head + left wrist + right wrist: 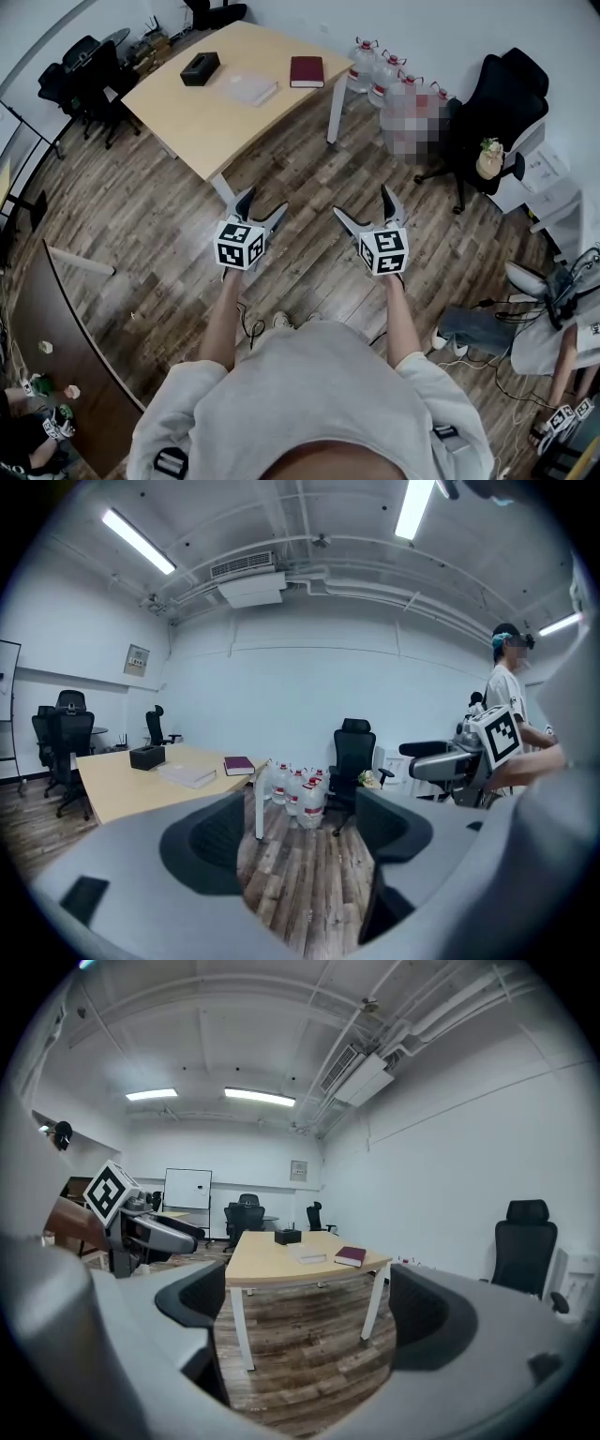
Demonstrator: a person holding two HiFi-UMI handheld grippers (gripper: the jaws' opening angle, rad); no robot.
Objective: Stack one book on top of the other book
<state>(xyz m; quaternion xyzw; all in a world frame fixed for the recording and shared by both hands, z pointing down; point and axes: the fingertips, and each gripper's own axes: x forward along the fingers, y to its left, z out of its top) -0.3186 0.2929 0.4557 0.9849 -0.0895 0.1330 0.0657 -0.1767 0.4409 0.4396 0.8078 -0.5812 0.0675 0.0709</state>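
Standing on the wood floor well apart from the table, the person is holding both tools out in front. The left hand-held gripper is showing its jaws spread wide with only floorboards between them, and the right hand-held gripper is likewise gaping and carrying nothing.

Both books are lying flat on the tabletop. The dark red book is sitting near the table edge closest to the water bottles. The pale book is resting apart from it, between it and the black box.

The red one is looking like a stiff hardcover, probably fairly weighty, with a smooth cover that may be slippery under the pads. Pinching it across its thickness close to the spine is looking wisest, so the covers are not fanning open and the block is not sagging. The pale book is appearing broader and thinner, so it is probably serving better as the base. Nothing of the stacking is under way yet.
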